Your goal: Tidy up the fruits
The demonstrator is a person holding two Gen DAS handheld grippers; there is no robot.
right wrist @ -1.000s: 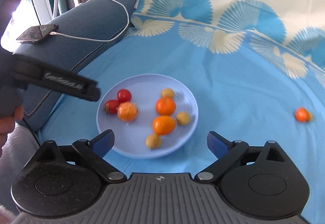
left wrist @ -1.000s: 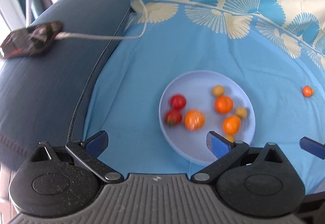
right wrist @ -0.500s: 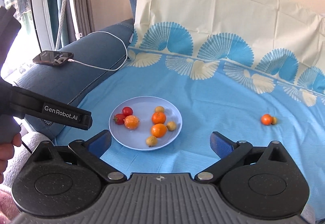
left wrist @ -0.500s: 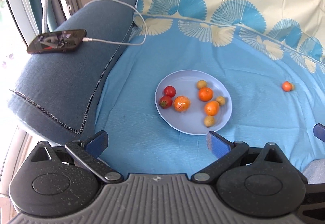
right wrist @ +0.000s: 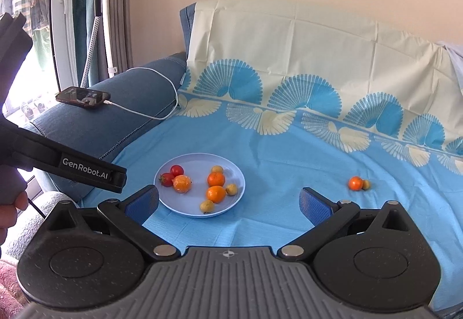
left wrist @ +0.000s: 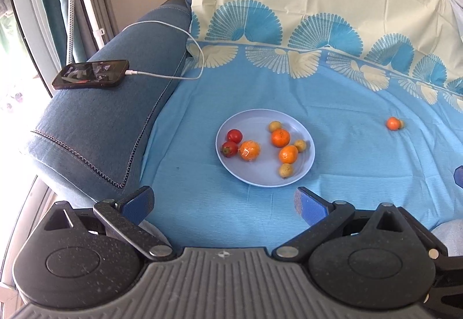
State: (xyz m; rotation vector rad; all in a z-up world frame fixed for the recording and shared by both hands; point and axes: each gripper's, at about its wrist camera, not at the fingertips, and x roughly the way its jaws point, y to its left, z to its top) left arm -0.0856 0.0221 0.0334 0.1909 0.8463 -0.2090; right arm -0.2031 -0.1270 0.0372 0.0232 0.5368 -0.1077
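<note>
A pale blue plate point(left wrist: 260, 178) point(right wrist: 196, 210) lies on the blue sofa cover. It holds two red tomatoes point(left wrist: 233, 136), a wrapped orange fruit point(left wrist: 249, 150), two oranges point(left wrist: 280, 137) and three small yellow fruits point(left wrist: 286, 170). A small orange point(left wrist: 393, 123) point(right wrist: 355, 183) with a small yellow fruit point(right wrist: 366, 184) touching it lies on the cover to the right of the plate. My left gripper point(left wrist: 222, 202) is open and empty, well back from the plate. My right gripper point(right wrist: 228, 200) is open and empty, also well back.
A phone point(left wrist: 91, 74) with a white charging cable point(left wrist: 179, 77) rests on the dark blue sofa arm point(left wrist: 101, 128) at the left. A cream and blue patterned cloth point(right wrist: 303, 64) covers the backrest. A garment steamer stand point(right wrist: 98, 1) stands behind the sofa arm.
Both grippers have pulled back and up from the plate, so the plate and fruits look smaller and more of the sofa shows. Nothing on the sofa has moved.
</note>
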